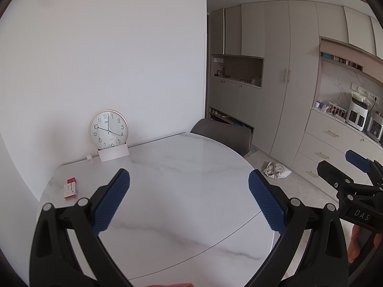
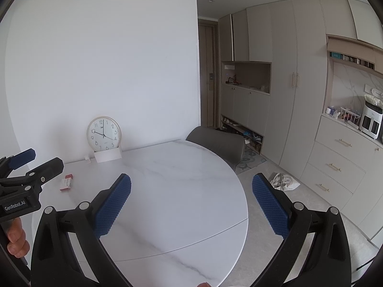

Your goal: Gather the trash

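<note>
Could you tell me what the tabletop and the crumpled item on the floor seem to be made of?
The tabletop looks like polished marble or sintered stone: white, grey-veined, glossy. The crumpled item looks like thin plastic or paper, possibly a bag: wrinkled, whitish; too small to tell which.

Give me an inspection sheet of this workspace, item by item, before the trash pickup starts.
Surface: white marble table, mostly bare.
Job's things: crumpled bag on the floor by the drawers; red and white boxes at the table's left edge.
Clutter: clock against the wall, white card, small bottle.
Grippers: left tool open, empty; right tool open, empty.
Cables: nothing seen.
Surroundings: grey chair, cabinets, counter appliances.
</note>
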A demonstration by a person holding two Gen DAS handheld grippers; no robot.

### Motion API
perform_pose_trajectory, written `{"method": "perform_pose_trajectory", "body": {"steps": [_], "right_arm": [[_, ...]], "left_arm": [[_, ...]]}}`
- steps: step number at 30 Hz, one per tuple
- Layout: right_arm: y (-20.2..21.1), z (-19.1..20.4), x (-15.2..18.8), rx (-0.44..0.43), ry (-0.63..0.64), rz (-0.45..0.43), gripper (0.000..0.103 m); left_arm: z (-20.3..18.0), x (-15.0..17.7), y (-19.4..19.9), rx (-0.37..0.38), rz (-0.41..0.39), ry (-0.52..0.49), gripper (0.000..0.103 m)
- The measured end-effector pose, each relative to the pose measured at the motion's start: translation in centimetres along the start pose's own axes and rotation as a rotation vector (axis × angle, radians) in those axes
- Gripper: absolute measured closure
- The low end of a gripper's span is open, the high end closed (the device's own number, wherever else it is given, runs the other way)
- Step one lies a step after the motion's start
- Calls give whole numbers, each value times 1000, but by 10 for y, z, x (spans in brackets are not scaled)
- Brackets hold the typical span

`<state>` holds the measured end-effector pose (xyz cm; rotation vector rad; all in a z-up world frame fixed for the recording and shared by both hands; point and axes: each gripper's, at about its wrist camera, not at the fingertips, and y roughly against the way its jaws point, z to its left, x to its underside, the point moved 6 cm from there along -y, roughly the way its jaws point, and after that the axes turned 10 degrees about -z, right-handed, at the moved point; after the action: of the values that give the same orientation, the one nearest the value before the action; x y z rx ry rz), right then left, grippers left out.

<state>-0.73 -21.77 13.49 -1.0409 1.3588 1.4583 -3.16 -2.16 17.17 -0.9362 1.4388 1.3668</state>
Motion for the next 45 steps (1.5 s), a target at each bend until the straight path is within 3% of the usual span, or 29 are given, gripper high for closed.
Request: {"method": "perform_pose_trajectory", "body": {"steps": [45], "right_arm": [[4,-11,3,3,-10,11,3]], "left_arm": [[-3,-1,1,8,18,-9,8]]}}
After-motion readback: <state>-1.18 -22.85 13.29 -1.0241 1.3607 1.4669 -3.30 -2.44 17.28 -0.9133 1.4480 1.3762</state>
